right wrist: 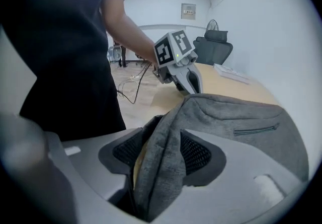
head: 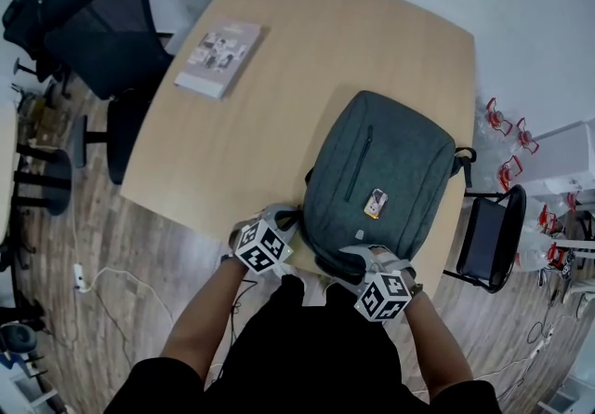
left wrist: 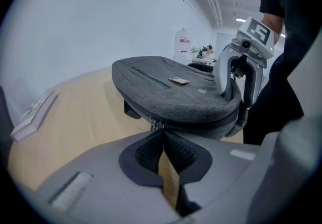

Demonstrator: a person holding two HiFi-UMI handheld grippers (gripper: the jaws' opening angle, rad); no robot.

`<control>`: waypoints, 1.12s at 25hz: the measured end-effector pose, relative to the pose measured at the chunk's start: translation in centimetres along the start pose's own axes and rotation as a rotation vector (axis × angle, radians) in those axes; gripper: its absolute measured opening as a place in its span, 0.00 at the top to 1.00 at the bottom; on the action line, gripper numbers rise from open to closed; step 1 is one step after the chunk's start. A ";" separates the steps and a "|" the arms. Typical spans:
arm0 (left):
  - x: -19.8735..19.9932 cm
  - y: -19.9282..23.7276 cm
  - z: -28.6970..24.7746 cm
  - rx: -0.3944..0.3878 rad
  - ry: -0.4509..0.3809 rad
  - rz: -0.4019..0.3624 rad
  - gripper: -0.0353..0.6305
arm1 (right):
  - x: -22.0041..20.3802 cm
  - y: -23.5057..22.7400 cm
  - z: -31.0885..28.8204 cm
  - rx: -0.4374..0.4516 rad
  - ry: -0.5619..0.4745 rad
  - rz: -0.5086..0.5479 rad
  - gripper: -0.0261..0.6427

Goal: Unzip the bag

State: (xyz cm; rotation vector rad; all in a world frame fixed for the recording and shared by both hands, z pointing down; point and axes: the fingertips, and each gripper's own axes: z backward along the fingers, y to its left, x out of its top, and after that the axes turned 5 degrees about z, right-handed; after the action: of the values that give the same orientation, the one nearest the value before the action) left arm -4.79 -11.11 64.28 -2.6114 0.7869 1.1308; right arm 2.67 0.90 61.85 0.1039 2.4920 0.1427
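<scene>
At the near right end of a pale wood table (head: 279,59), a grey bag (head: 376,170) lies flat, front face up. Its long axis runs near to far w/ a slight lean to the right. The person works it from the near edge w/ both tools.

The left gripper (left wrist: 162,133) sits at the bag's near-left corner, jaws pinched together at the tips, right against the metal zip pull (left wrist: 156,125). It looks to be nipping the pull, tho the contact itself is too small to be sure of. The right gripper (right wrist: 160,140) is at the near edge, a little to the right, jaws apart around a raised fold of the bag's fabric. A sliver of table shows btwn the fold and one pad, so the fold is not clamped.

What counts for the next move: the pull lies dead ahead of the left tips, and the main zip seam runs off round the bag's edge. The left hand is therefore the one placed to draw it, prob. w/ the right pinning the cloth against the tug.

The bag is soft, felt-like woven cloth w/ rounded corners and a slim profile. A closed pocket zip (head: 358,164) runs lengthwise down the front beside a small tan badge (head: 375,204). The main zip appears closed. A booklet (head: 218,57) rests well apart at the table's far left.
</scene>
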 end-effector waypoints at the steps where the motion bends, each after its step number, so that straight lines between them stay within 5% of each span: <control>1: 0.0 0.0 0.0 0.002 0.000 0.005 0.91 | -0.4 -0.2 -0.4 -0.036 0.021 0.013 0.61; 12: -0.2 -0.6 0.8 0.047 0.001 -0.012 0.91 | -1.0 -2.2 -1.7 -0.211 0.025 -0.182 0.77; 28: -1.0 -0.5 3.2 0.112 0.028 -0.033 0.91 | 1.8 -6.7 -4.7 -0.283 0.025 -0.381 0.79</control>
State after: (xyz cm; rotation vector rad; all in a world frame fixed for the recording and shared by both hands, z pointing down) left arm -7.05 -9.11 62.81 -2.5434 0.7858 1.0136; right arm -1.86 -5.93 63.68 -0.4885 2.4372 0.3337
